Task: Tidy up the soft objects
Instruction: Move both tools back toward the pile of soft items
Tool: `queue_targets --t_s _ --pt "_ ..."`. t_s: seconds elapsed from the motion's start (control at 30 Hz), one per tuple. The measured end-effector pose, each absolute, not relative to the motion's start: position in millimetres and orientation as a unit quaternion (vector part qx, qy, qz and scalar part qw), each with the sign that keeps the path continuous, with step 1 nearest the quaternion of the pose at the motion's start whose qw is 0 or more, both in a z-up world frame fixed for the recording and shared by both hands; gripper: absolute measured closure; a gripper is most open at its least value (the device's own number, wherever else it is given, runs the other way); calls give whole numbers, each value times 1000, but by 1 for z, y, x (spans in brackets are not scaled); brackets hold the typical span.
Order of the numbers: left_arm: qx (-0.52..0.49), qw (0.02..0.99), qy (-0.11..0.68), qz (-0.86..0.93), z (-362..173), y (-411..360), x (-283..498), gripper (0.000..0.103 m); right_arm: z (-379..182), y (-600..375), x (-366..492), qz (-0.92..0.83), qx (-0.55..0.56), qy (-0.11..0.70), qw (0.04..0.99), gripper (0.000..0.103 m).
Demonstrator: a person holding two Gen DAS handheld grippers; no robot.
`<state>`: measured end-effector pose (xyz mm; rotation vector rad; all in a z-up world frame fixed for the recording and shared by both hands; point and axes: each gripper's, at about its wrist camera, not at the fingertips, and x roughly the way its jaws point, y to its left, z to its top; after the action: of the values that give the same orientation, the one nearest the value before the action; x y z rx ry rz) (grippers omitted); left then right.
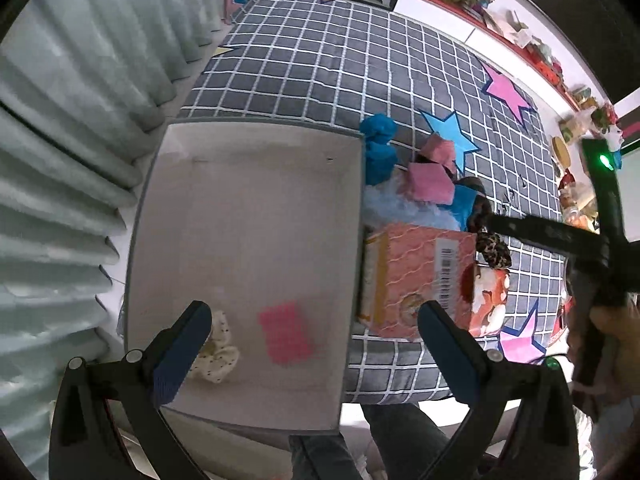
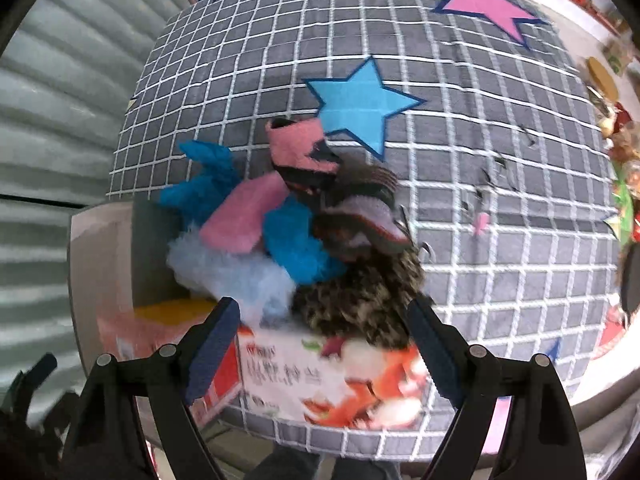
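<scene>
Grid bedspread [image 1: 320,64], white box [image 1: 240,216] w/ pink cloth [image 1: 285,333], both tools spread.

The left gripper [image 1: 312,344] is hovering over a white bin [image 1: 256,208] with its jaws spread wide. Inside the bin, a pink cloth [image 1: 285,334] is lying at 6 o'clock, and a dotted scrunchie [image 1: 216,354] is lying at 7 o'clock beside the left finger. At 3 o'clock, a pink box [image 1: 416,276] is touching the bin wall. Beyond it, soft items [image 1: 420,184] are lying piled on a checked mat [image 1: 340,60]. The right gripper [image 1: 484,222] is reaching into the pile at 3 o'clock.
</scene>
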<state>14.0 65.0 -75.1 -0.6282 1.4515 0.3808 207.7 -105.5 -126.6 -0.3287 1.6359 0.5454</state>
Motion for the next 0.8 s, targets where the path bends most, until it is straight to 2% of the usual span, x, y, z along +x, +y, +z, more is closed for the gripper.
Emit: queue_targets --t_s 0.3,0.37,0.43,0.57,0.8 --pt "-276 674 662 177 -79 56 39 0 -181 -50 200 288 -233 699 612 16" --pt "-276 671 665 179 -80 55 44 0 -193 -44 199 286 -261 686 616 3" --pt "-273 668 668 180 -80 54 50 0 -200 -43 206 269 -280 672 630 0" --pt "-272 669 669 179 -78 50 65 0 -200 -60 239 228 -284 651 666 0" --pt "-260 674 674 157 -80 34 101 0 -200 -141 308 132 -263 668 684 0"
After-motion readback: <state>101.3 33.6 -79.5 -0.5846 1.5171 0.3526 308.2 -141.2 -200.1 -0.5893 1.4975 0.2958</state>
